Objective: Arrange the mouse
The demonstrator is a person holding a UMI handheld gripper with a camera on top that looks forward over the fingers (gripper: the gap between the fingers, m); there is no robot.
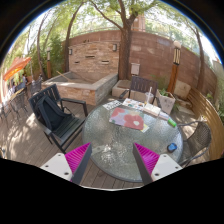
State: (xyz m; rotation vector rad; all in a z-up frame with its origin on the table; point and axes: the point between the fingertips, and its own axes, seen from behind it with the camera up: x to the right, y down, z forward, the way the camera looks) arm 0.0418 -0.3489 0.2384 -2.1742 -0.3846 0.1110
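A round glass table (pixel 108 143) stands on a wooden deck just ahead of my fingers. On its far side lie a red and pink flat sheet (pixel 128 119) and some white items (pixel 150 108). A small blue rounded thing (pixel 172 147) sits near the table's right rim; I cannot tell whether it is the mouse. My gripper (pixel 112 160) is open and empty and hovers over the table's near edge. Its magenta pads (pixel 78 157) stand wide apart with only glass between them.
A black chair (pixel 58 112) stands left of the table and another chair (pixel 196 140) right of it. Beyond are a stone planter box (pixel 86 88), a brick wall (pixel 150 58), trees, and an orange umbrella (pixel 15 68) far left.
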